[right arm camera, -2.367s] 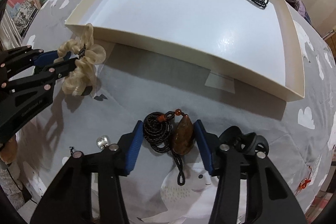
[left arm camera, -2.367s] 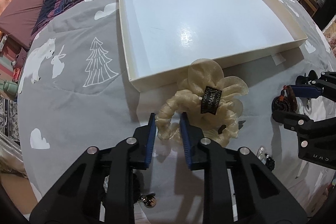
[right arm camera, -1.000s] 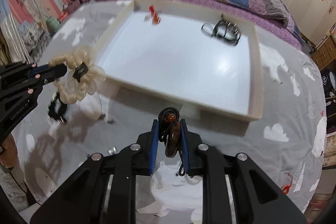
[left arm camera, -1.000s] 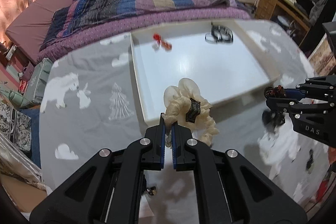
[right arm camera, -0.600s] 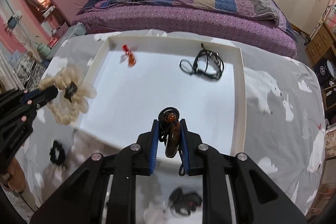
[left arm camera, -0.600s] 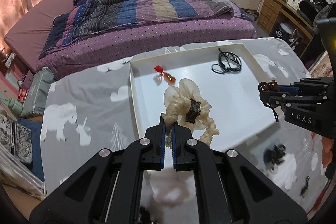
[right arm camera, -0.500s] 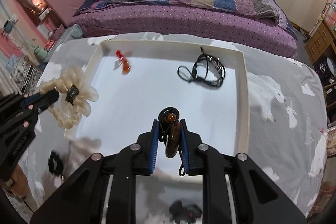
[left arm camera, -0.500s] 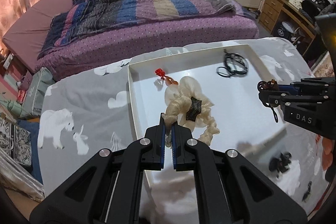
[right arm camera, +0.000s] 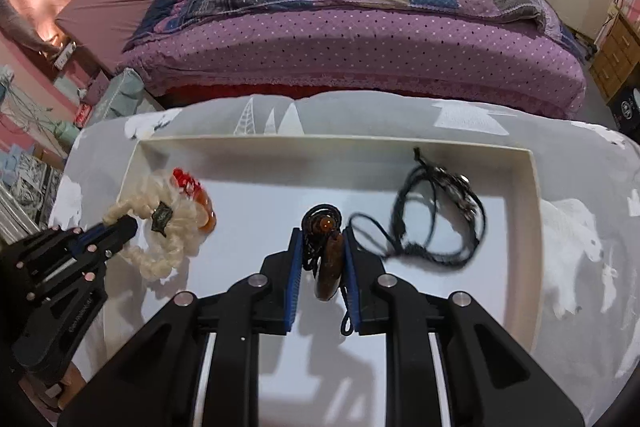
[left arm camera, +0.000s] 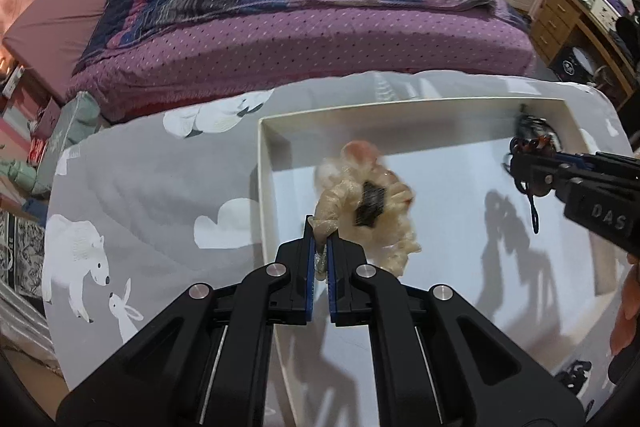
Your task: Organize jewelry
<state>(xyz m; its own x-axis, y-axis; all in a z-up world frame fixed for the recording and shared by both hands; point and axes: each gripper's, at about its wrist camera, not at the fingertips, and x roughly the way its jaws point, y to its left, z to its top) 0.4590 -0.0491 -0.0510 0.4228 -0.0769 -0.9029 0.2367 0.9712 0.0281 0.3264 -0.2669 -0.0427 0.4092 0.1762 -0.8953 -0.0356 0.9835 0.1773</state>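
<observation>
The left tool (left arm camera: 320, 251) fills the lower centre of the left wrist view, its blue pads pinching a fold of a cream scrunchie (left arm camera: 370, 203). The scrunchie, which bears a small dark tag, hangs in front of the tool over the left part of a shallow white tray (left arm camera: 266, 195). The tray rests on a bench covered by a grey cloth (left arm camera: 160, 187) printed with white bears, clouds and trees.

At the right edge of that view the right tool (left arm camera: 524, 163) reaches in over the tray. In the right wrist view, the right tool (right arm camera: 322, 263) sits at lower centre, its pads pressed onto an amber pendant (right arm camera: 330, 271) and its coiled black cord.

On the tray floor, a loose black cord necklace (right arm camera: 436, 215) lies right of centre in the right wrist view. A small red and orange piece (right arm camera: 196, 187) shows at the left, partly hidden behind the scrunchie.

A bed with a purple dotted cover (right arm camera: 360, 43) and a striped blanket fills the top of both views.
</observation>
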